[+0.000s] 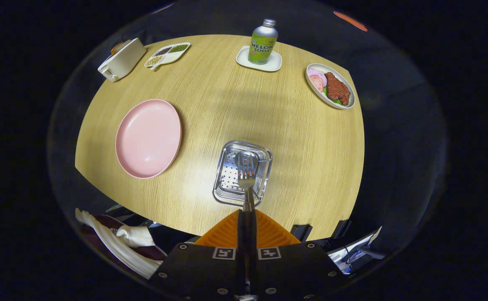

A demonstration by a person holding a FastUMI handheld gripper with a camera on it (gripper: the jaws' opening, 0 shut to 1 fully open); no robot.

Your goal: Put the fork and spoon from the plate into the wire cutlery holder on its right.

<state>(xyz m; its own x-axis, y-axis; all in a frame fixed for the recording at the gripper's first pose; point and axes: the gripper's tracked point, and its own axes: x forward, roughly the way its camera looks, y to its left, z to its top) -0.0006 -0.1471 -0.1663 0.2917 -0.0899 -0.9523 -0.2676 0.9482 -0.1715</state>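
Fork (pixel 247 177) is clamped between the gripper (pixel 247 217) fingers, which are pressed together on its handle, tines pointing away and hanging over the wire cutlery holder (pixel 227 194) at lower centre of the frame. Whether its tines have entered the holder I cannot tell. A rounded metal shape by the tines looks like the spoon (pixel 246 159), apparently already inside. Left of the holder, the pink plate (pixel 148 138) is bare, so I judge the task nearly done: only letting the fork go remains. Farther out on the wooden table (pixel 210 96): a soda bottle (pixel 263 42) on a white coaster at top centre, a dish of meat slices (pixel 331 85) upper right, a divided tray of grains (pixel 167 54) and a white toaster (pixel 121 59) upper left.
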